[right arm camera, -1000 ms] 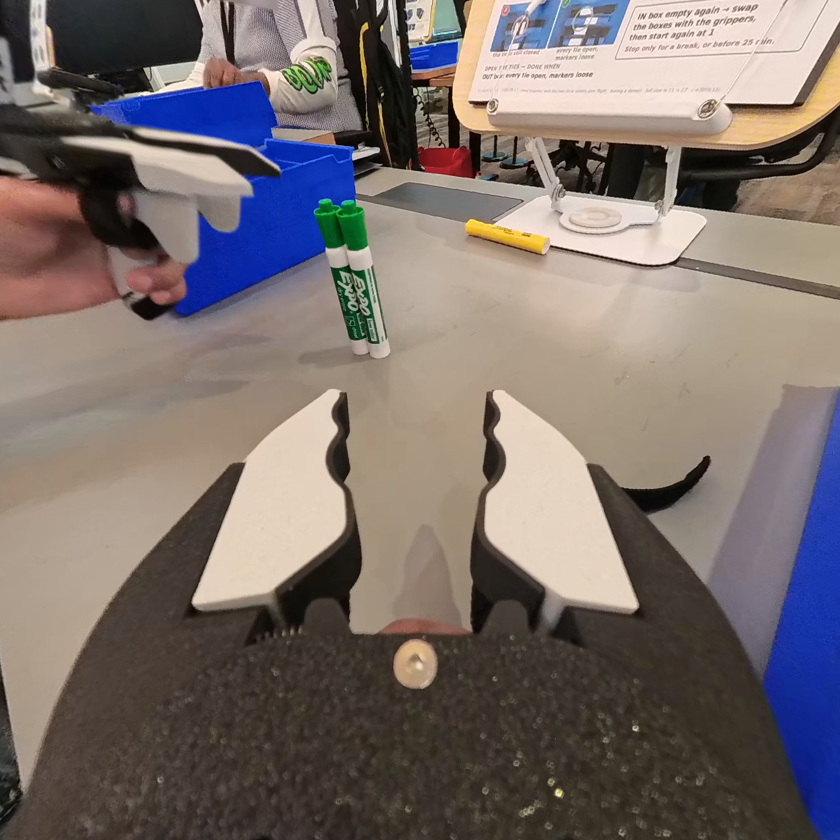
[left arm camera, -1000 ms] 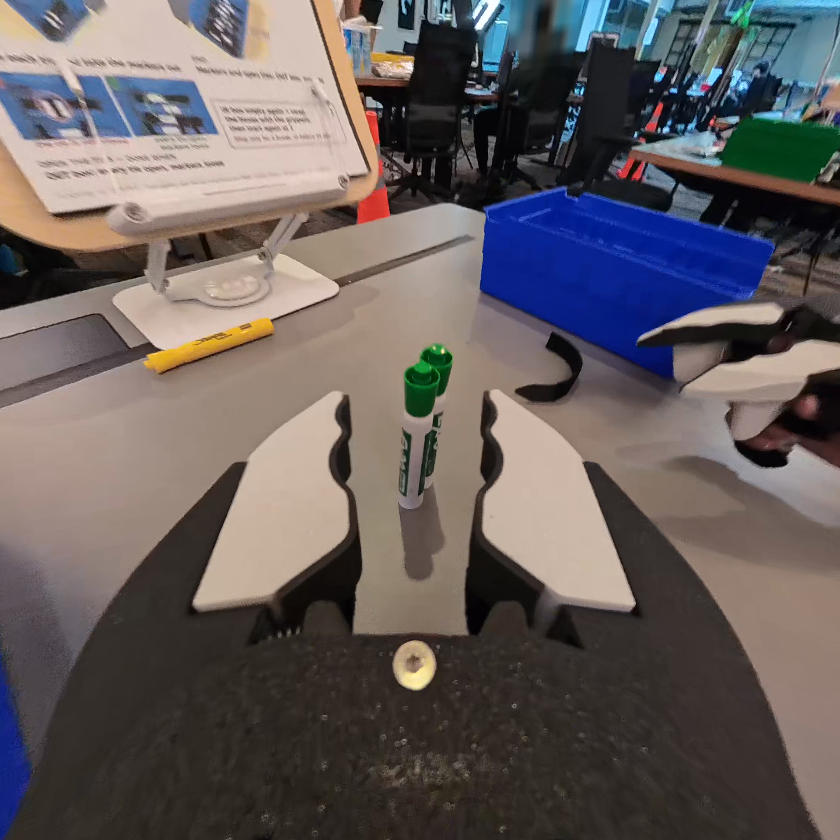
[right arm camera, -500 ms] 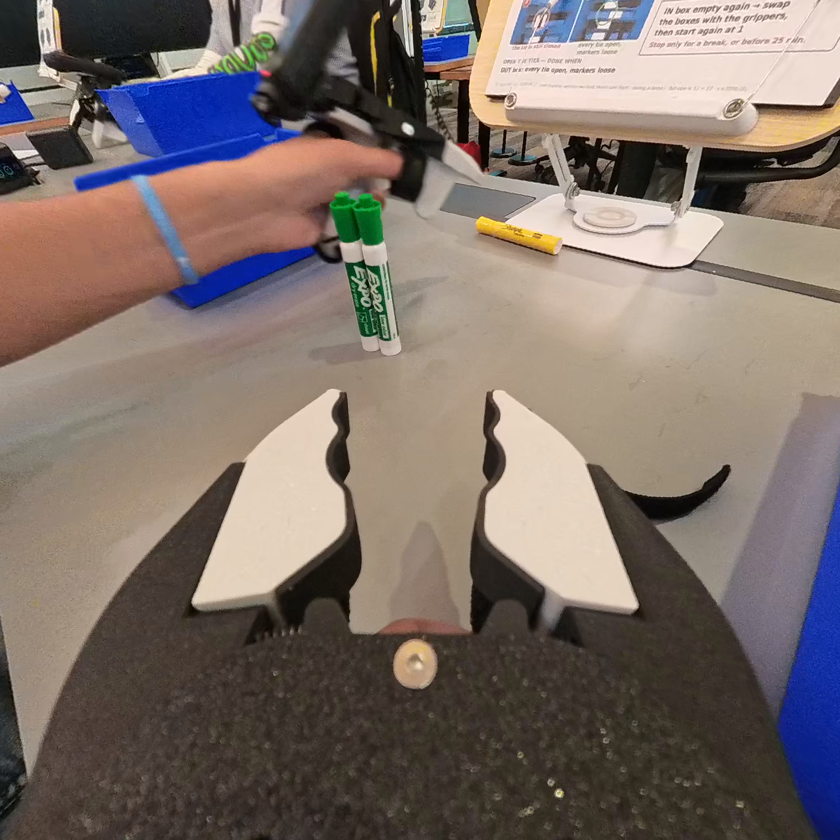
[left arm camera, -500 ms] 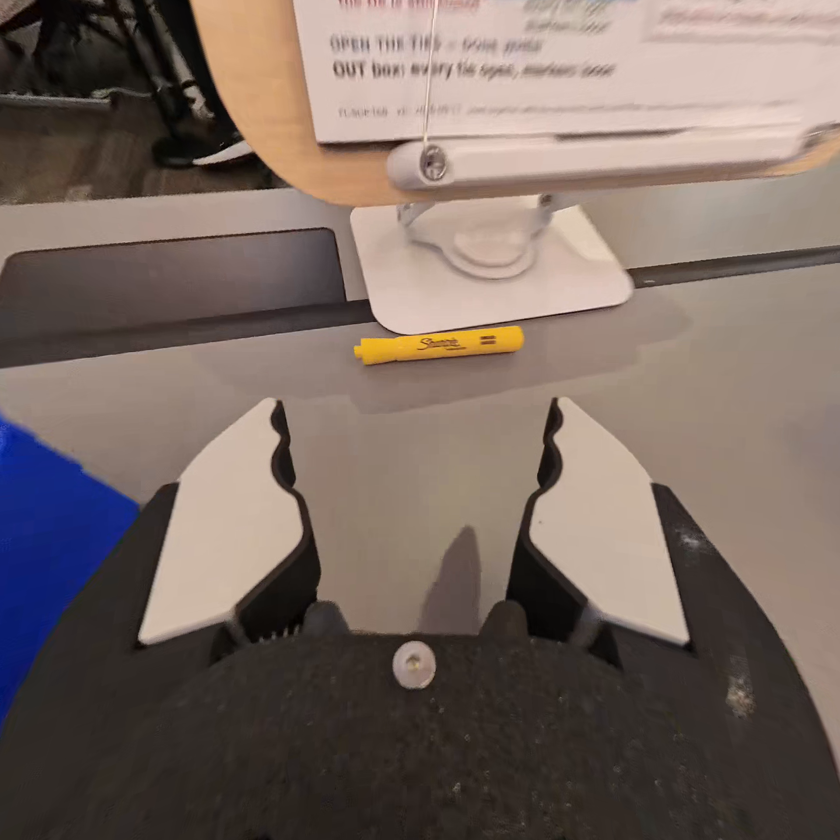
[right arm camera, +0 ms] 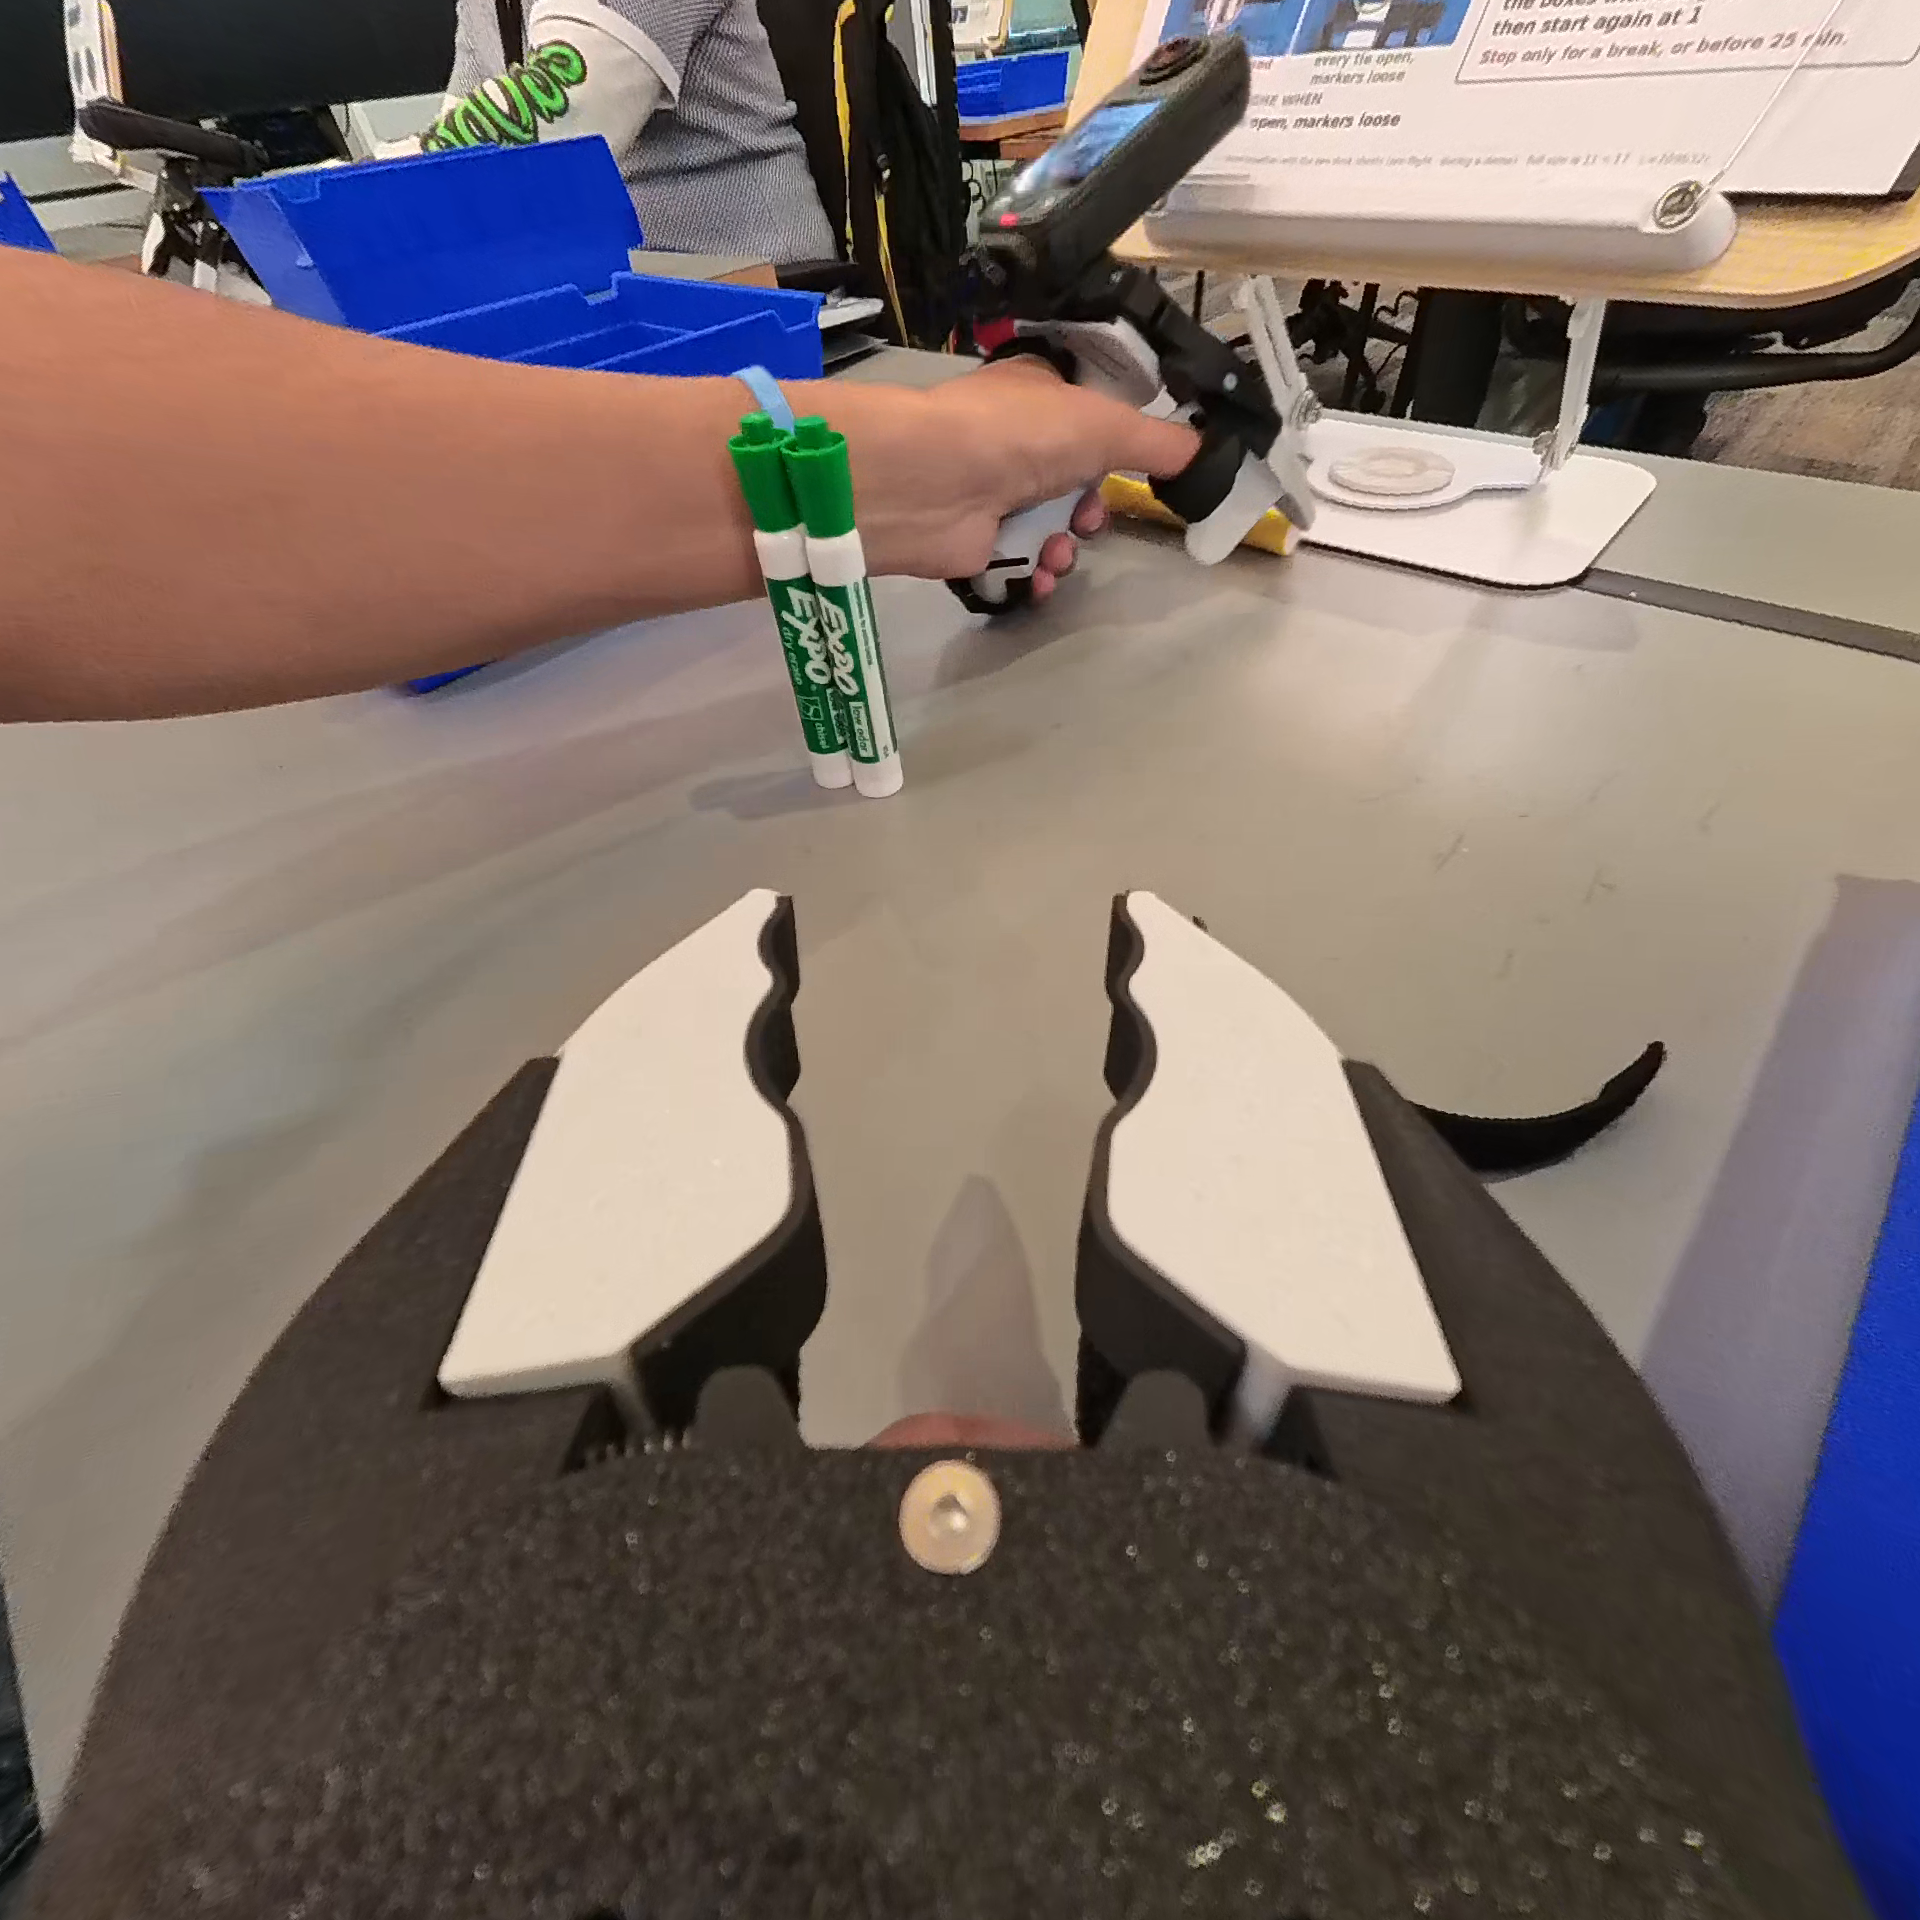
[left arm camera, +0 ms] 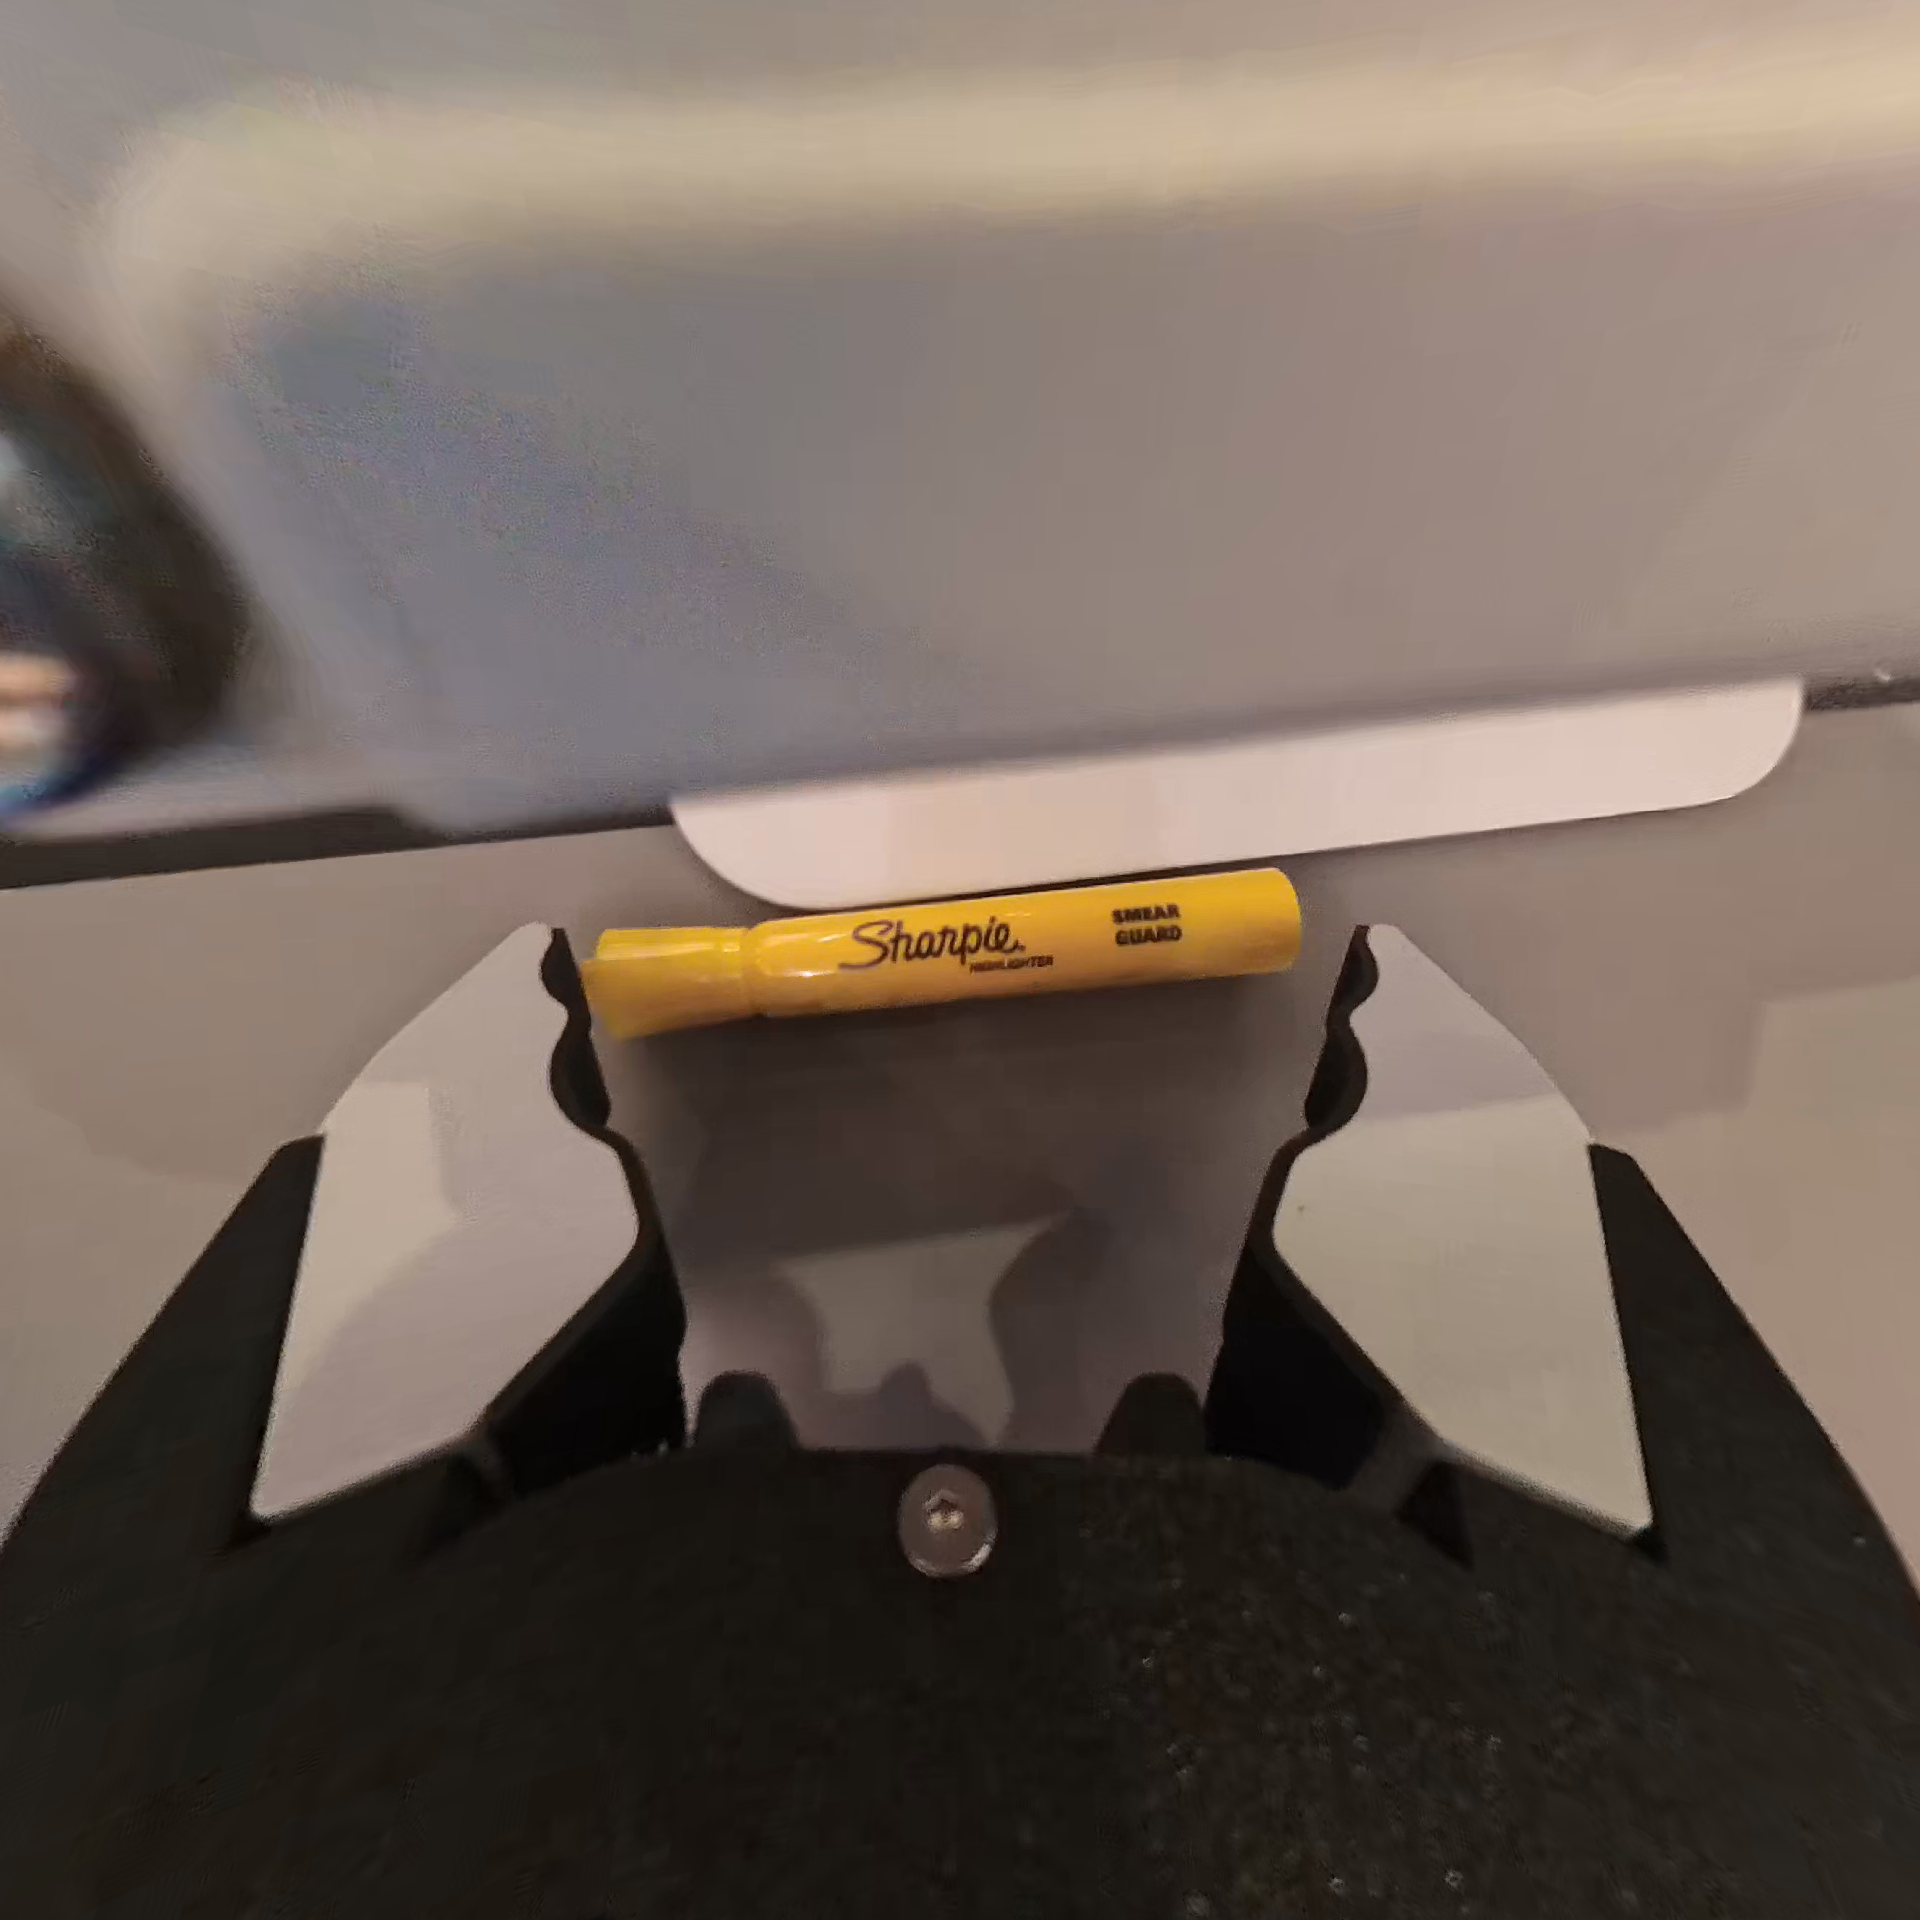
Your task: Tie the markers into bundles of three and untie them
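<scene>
Bundle of three not yet formed: two green markers (right arm camera: pixel 828 613) upright mid-table, yellow highlighter (left arm camera: pixel 940 952) flat against the white stand base (left arm camera: pixel 1247 805) between the spread fingers of the left gripper (left arm camera: pixel 951 956), black strap (right arm camera: pixel 1538 1117) loose near the table's right edge, right gripper (right arm camera: pixel 951 920) open and empty.

I'm looking into an office-style data-collection workroom: grey desks (right arm camera: pixel 1247 790), blue plastic bins (right arm camera: pixel 582 312), an instruction sheet on a stand (right arm camera: pixel 1538 104), a person seated (right arm camera: pixel 665 114) behind
</scene>
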A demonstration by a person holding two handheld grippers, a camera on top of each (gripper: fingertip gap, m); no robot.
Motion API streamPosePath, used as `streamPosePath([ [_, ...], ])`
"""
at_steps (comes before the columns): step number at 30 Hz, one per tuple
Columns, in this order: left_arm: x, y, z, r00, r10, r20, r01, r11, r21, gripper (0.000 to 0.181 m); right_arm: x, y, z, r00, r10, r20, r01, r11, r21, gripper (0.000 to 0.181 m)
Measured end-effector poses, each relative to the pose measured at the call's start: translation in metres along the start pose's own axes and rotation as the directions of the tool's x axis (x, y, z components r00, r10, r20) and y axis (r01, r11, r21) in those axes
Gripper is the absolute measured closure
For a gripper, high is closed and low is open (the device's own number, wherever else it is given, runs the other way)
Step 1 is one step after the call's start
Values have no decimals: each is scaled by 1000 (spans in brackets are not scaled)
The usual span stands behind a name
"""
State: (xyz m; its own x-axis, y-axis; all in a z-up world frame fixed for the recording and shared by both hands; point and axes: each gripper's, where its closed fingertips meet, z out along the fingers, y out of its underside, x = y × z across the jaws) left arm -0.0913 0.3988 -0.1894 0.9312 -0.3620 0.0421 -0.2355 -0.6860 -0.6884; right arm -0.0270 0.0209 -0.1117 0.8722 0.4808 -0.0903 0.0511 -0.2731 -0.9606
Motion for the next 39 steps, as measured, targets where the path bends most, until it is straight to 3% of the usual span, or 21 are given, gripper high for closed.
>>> streamPosePath([
  [12,-2,7,-2,995,80,56,-79,996,-36,59,-1,-1,-1,1000,9,8,-9,1000,4,124],
  [19,-13,27,-34,993,106,-60,-108,994,-34,60,-1,-2,-2,1000,13,7,-13,1000,9,124],
  [20,-11,30,-45,986,122,-113,-125,992,-16,87,-1,-3,-2,1000,14,7,-14,1000,11,124],
  [21,-8,31,-59,974,142,-175,-141,990,17,137,-1,-3,-3,1000,14,7,-14,1000,13,124],
  [22,-12,30,-73,969,159,-188,-154,987,43,145,-1,-3,-3,1000,16,8,-16,1000,15,124],
  [24,-29,33,-94,970,196,-144,-189,980,64,119,-2,-3,-2,1000,15,11,-15,1000,13,124],
  [25,-31,39,-104,967,194,-167,-188,981,49,115,-3,-3,-2,1000,12,10,-12,1000,11,124],
  [28,-29,45,-148,952,174,-250,-162,984,67,108,-5,-3,-2,1000,6,12,-6,1000,10,124],
  [31,-40,20,-203,947,218,-237,-173,965,198,107,-8,-2,0,1000,2,18,-2,1000,5,124],
  [33,-44,11,-228,930,238,-280,-191,964,182,101,-10,-1,1,1000,-6,19,6,1000,-1,124],
  [35,-47,13,-239,906,256,-338,-237,967,96,85,-11,0,3,1000,-9,22,9,1000,-6,124],
  [36,-50,14,-240,894,291,-342,-287,956,63,86,-11,1,3,1000,-11,22,11,1000,-9,124],
  [39,-62,20,-227,804,536,-258,-554,832,2,95,-13,0,4,1000,-17,22,17,1000,-10,124],
])
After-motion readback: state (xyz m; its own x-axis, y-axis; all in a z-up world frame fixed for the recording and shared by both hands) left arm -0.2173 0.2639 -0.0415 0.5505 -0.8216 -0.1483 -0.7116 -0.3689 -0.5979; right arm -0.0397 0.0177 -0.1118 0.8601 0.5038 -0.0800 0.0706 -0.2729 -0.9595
